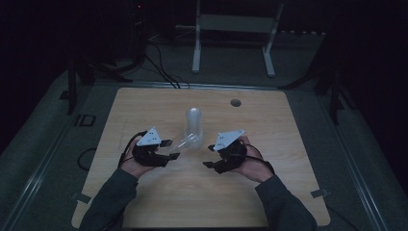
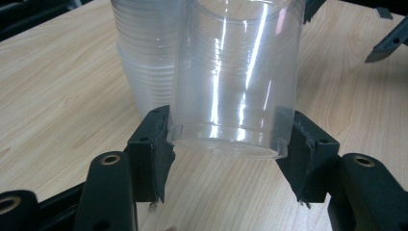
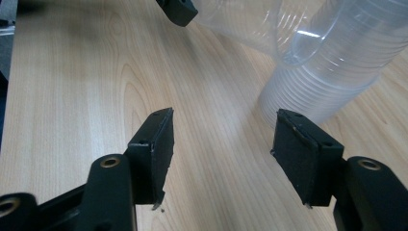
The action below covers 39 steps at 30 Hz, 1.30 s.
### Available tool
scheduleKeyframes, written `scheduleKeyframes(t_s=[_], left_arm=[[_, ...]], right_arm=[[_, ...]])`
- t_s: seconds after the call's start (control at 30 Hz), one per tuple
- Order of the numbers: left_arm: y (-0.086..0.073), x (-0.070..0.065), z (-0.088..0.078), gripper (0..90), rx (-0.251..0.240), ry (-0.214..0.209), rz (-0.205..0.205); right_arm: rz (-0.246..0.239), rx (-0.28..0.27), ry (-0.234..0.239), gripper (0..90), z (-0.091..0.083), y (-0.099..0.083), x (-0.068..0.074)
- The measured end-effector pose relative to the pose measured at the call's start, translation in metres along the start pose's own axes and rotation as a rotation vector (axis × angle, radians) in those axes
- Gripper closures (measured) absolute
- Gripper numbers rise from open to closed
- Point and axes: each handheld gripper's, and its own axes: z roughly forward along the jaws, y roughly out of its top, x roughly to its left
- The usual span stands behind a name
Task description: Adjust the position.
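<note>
A single clear plastic cup [image 2: 235, 82] lies on its side between the pads of my left gripper [image 2: 226, 144], which is shut on the cup's base end. In the high view that cup [image 1: 185, 142] points from the left gripper [image 1: 168, 149] toward a stack of clear cups [image 1: 193, 120] standing on the wooden table [image 1: 144, 106]. The stack [image 2: 144, 53] rises just behind the held cup. My right gripper [image 3: 223, 144] stands open over bare wood, nothing between its fingers, with the stack [image 3: 322, 86] ahead and to its right. In the high view the right gripper [image 1: 210, 156] hovers right of the cups.
A round hole [image 1: 235, 102] pierces the table near its far edge. Behind the table a white metal frame [image 1: 233, 33] stands on the floor, with black cables [image 1: 159, 67] trailing beside it. The surroundings are dark.
</note>
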Motion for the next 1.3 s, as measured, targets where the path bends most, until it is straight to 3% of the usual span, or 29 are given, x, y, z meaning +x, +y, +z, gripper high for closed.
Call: scheduleKeyframes(t_s=[0.73, 1.3], left_arm=[[-0.001, 0.001, -0.005, 41.3, -0.050, -0.023, -0.024], [-0.001, 0.002, -0.011, 41.4, -0.100, -0.059, -0.044]], right_arm=[[0.043, -0.041, 0.024, 38.5, 0.018, -0.004, 0.007], [0.087, -0.090, 0.026, 38.0, 0.020, -0.006, 0.003]])
